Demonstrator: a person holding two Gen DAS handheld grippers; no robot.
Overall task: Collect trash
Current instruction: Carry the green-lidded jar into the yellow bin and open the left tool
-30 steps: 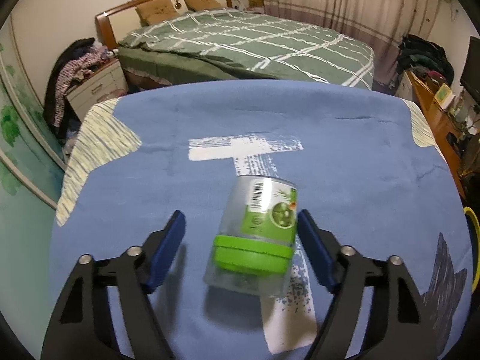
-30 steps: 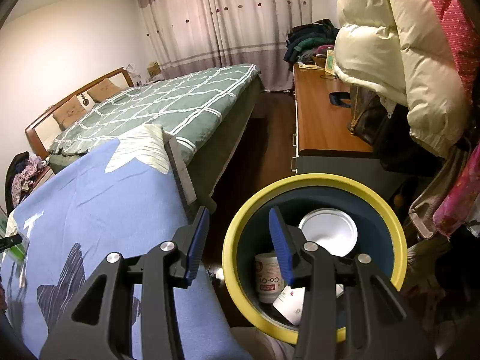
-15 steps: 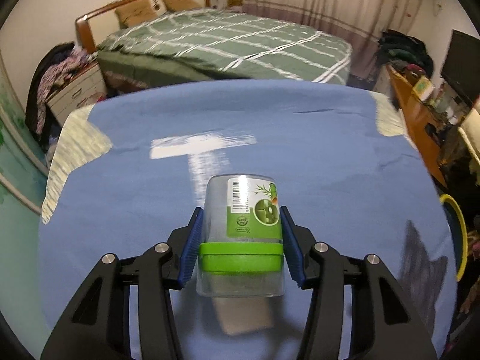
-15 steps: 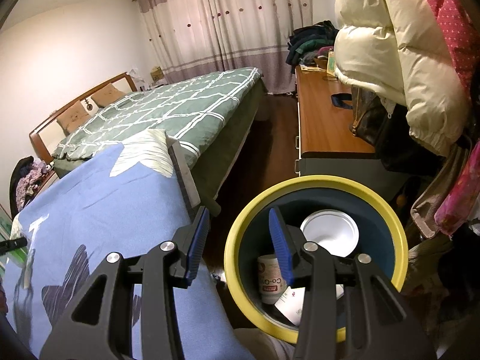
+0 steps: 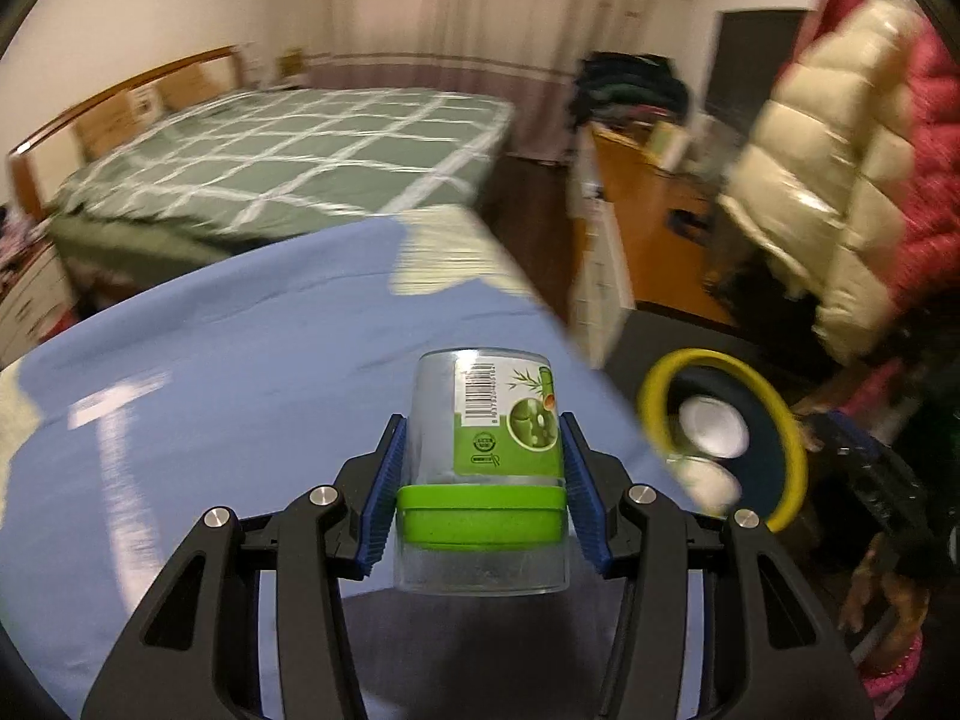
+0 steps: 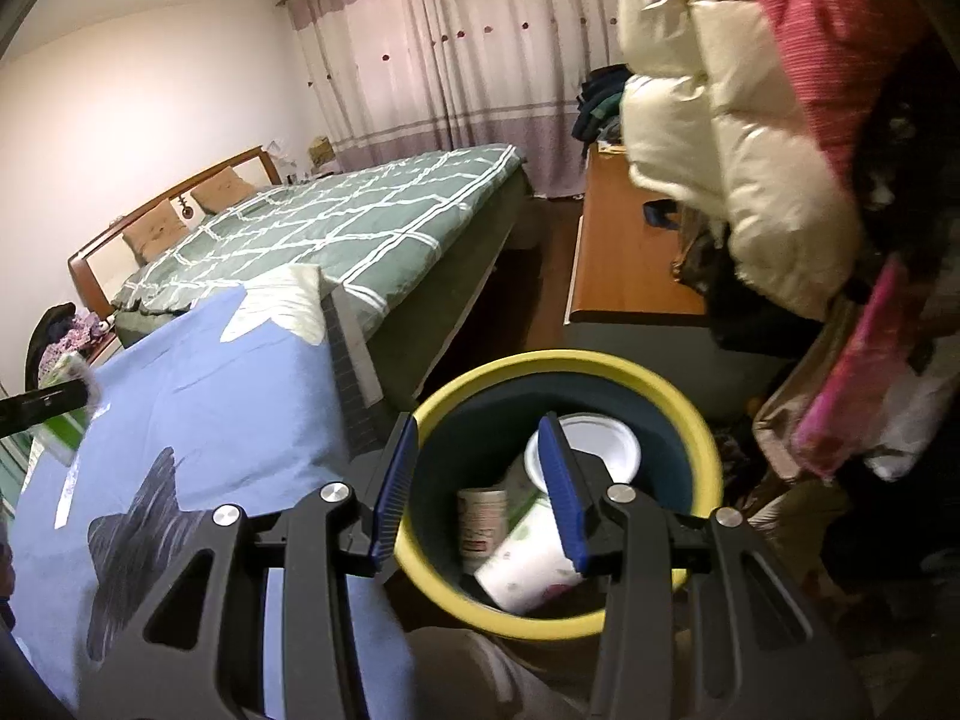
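Observation:
My left gripper (image 5: 480,468) is shut on a clear plastic jar (image 5: 480,480) with a green lid and green label, held above the blue cloth (image 5: 240,360). The yellow-rimmed dark bin (image 5: 654,390) is to the right of the jar. In the right wrist view my right gripper (image 6: 477,474) is open and empty over the near rim of the bin (image 6: 696,426), which holds a white lid (image 6: 603,450), a paper cup (image 6: 522,558) and a small can (image 6: 482,519). The jar shows blurred at far left (image 6: 66,414).
A bed with a green checked cover (image 6: 336,228) stands behind the blue-covered table (image 6: 210,390). A wooden desk (image 6: 624,264) and hanging cream and red coats (image 6: 750,138) are to the right of the bin. Dark floor (image 6: 540,300) lies between bed and desk.
My left gripper closed on the jar, lifted it and swung right, so the bin has come into its view. My right gripper moved slightly nearer over the bin.

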